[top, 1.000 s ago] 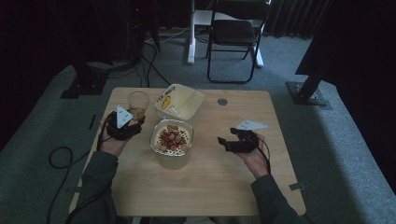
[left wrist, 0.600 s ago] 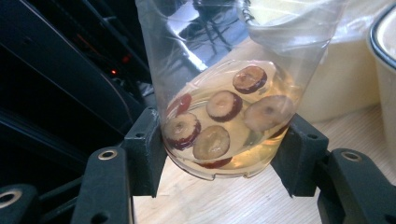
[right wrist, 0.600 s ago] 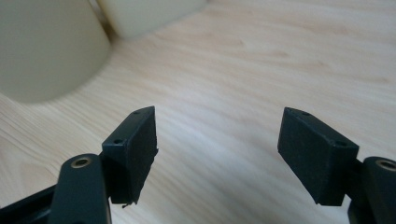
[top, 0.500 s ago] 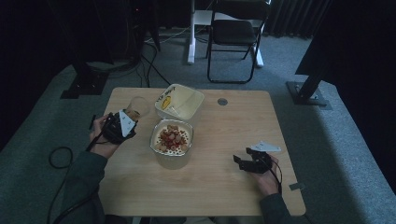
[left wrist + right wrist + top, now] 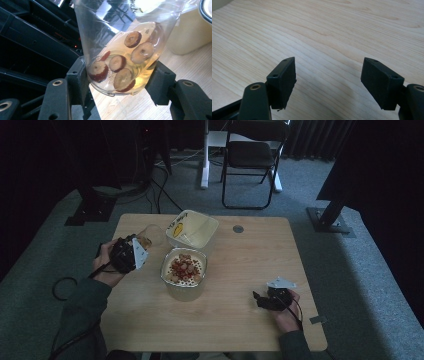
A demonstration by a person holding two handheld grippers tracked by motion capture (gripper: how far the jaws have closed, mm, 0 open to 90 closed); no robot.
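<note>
My left gripper point(image 5: 138, 246) is at the table's left side, shut on the lower part of a clear plastic cup point(image 5: 150, 235). In the left gripper view the cup point(image 5: 117, 37) leans between the two jaws of the left gripper point(image 5: 120, 81) and holds several sliced red dates point(image 5: 124, 80) in a little pale liquid. My right gripper point(image 5: 258, 299) rests low near the table's front right, open. In the right gripper view the right gripper point(image 5: 328, 75) has only bare wood between its jaws.
A round bowl point(image 5: 184, 281) filled with sliced dates stands at the middle of the wooden table point(image 5: 240, 255). Behind it is an empty white square container point(image 5: 196, 227). A folding chair point(image 5: 250, 155) and stand bases are on the carpet beyond.
My right hand has drawn back toward the front right edge of the table and sunk lower. The left hand has stayed about where it was, still gripping the cup.
</note>
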